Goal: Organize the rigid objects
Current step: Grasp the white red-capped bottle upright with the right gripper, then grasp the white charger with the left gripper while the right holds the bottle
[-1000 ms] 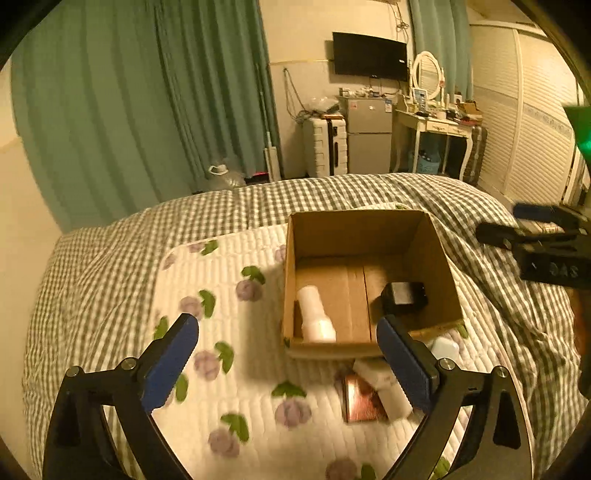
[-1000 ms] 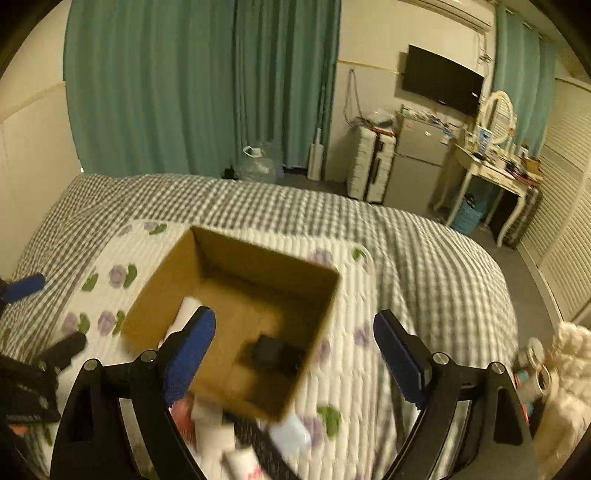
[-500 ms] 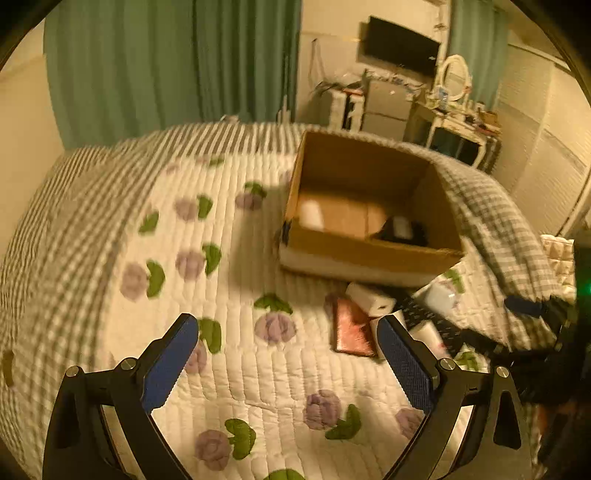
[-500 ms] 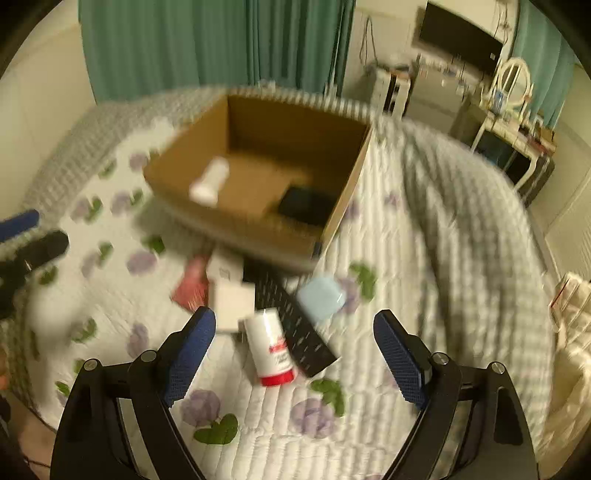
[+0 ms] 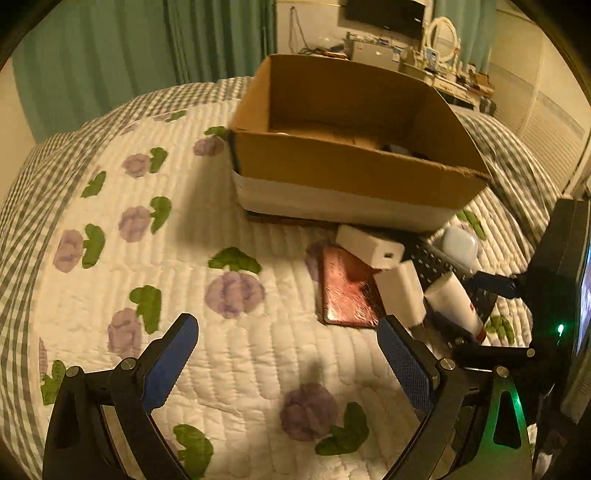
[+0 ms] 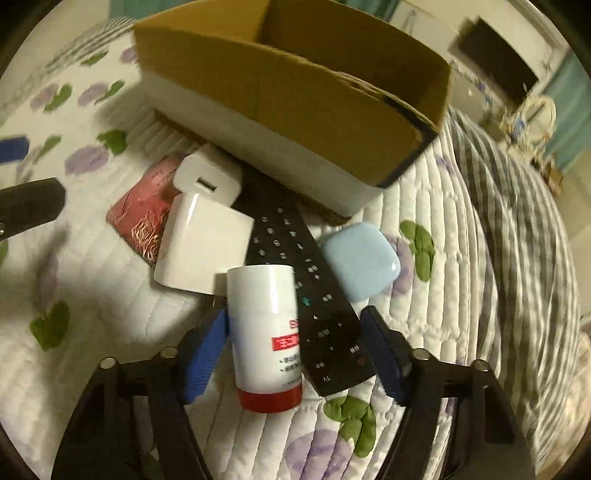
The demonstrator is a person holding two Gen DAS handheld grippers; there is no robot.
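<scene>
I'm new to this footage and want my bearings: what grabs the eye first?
The white bottle with a red cap lies on the floral quilt between the open right gripper's blue fingers, resting partly on a black remote. Behind this clutter sits an open cardboard box.

White quilt [image 5: 258, 354] with purple flowers, green leaves over grey checked bedspread [image 5: 33, 177]. Teal curtains [image 5: 110, 55] behind. Wall TV [image 5: 384, 13], cluttered dresser [image 5: 458, 79] beyond.
</scene>
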